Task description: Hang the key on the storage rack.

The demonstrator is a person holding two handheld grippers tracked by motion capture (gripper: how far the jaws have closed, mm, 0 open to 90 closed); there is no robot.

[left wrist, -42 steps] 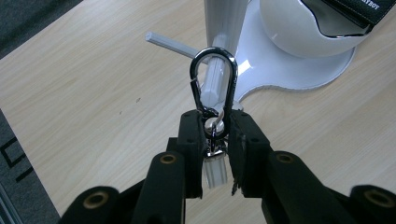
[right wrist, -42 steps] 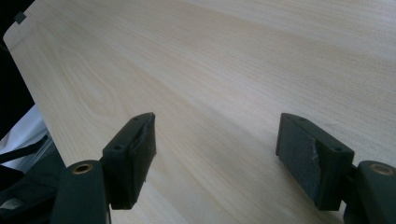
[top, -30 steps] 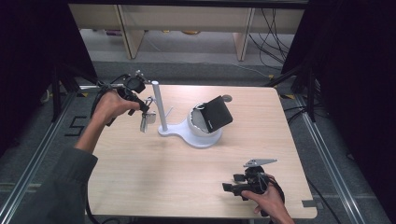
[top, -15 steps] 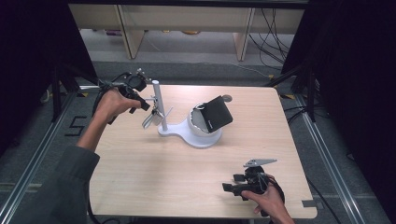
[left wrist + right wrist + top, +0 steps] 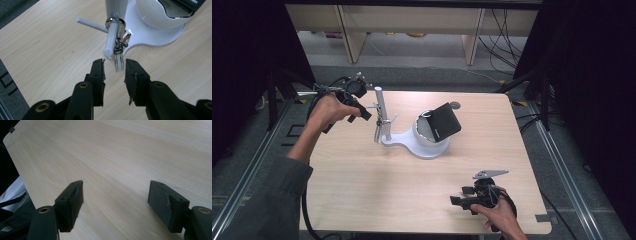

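Counter (image 5: 377, 190) carries a white stand (image 5: 412, 142) with an upright post (image 5: 381, 112); left tongs (image 5: 113, 72), spread, sit just short of the small clip (image 5: 117, 56) hanging off that post; right tongs (image 5: 115, 195), spread wide, rest near the counter's near edge.

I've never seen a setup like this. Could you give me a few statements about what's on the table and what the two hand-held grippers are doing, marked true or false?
1. The left gripper has its jaws apart near the white upright post. True.
2. The right gripper is clamped on a black pouch. False: its jaws are open over the bare wooden table.
3. The black rectangular pouch leans on the white round base. True.
4. The right gripper sits at the table's far edge. False: it is at the near edge.
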